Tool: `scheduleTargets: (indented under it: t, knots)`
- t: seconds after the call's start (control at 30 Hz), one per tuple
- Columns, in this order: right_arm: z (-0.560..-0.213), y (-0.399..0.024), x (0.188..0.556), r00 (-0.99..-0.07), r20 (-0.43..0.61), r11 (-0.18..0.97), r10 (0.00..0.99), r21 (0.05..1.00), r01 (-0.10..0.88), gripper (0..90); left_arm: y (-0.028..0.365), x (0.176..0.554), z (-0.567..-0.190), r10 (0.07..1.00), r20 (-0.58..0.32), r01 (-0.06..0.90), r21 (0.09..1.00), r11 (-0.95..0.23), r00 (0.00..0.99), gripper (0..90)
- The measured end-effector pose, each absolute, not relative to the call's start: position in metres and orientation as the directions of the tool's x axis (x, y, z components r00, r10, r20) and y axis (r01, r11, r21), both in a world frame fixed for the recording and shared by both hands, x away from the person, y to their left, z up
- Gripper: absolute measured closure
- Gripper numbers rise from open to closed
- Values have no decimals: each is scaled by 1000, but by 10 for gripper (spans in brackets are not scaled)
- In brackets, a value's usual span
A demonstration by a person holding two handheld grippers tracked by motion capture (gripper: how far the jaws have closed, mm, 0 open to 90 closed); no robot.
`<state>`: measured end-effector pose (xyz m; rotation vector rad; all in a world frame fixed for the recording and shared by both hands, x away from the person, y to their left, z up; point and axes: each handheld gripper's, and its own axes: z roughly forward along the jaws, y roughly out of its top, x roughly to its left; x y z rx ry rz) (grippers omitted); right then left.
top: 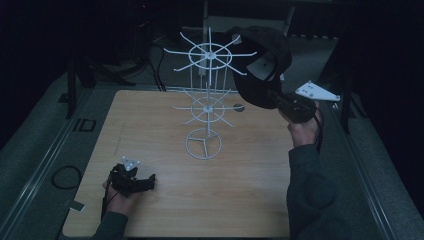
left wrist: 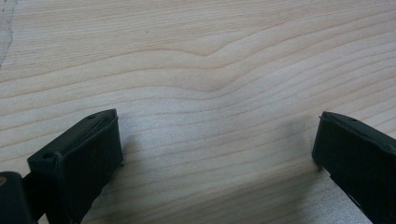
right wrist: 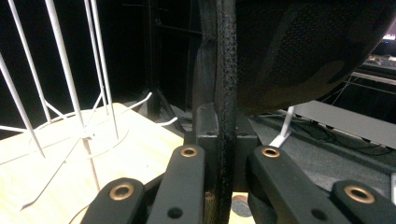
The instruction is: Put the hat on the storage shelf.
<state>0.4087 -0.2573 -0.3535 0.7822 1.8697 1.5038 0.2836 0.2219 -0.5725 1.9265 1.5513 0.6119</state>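
right gripper: clamped on the edge of a dark cap, jaws pressed together on the brim seen edge-on in the right gripper view; held up in the air at about 2 o'clock from the table's middle.
left gripper: jaws apart with nothing between them, just bare wood; resting low on the table at about 8 o'clock, well apart from the work.
cap: hangs to the right of the white wire rack, its crown near the ends of the upper tier's prongs at roughly 1 o'clock of that wheel; whether it touches a prong i cannot tell.
rack: upright near the middle of the table, two tiers of spokes on a thin post, ring base at 6 o'clock of the post.
step in hand: by my reading, hanging the cap on an upper prong.
how to do it well: keep the grip firm on the brim, bring the cap's open side over a prong tip, then lower so the prong carries the weight before the jaws let go (the rack looks light, so a sideways shove could tip it). come in along the prong's own line, not across it.
spare hand: the left could steady the ring base if the rack rocks.
small item: a dark round disc lies on the table at 3 o'clock of the lower tier; leave it be.
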Motion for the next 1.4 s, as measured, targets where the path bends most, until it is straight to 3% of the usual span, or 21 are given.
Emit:
scheduleTargets:
  t: [1.4]
  knots:
    - [-376,-240,406,-674,-201,328,711,943,64,858,222,284,-573,976,-8,708,690,-152,217,15]
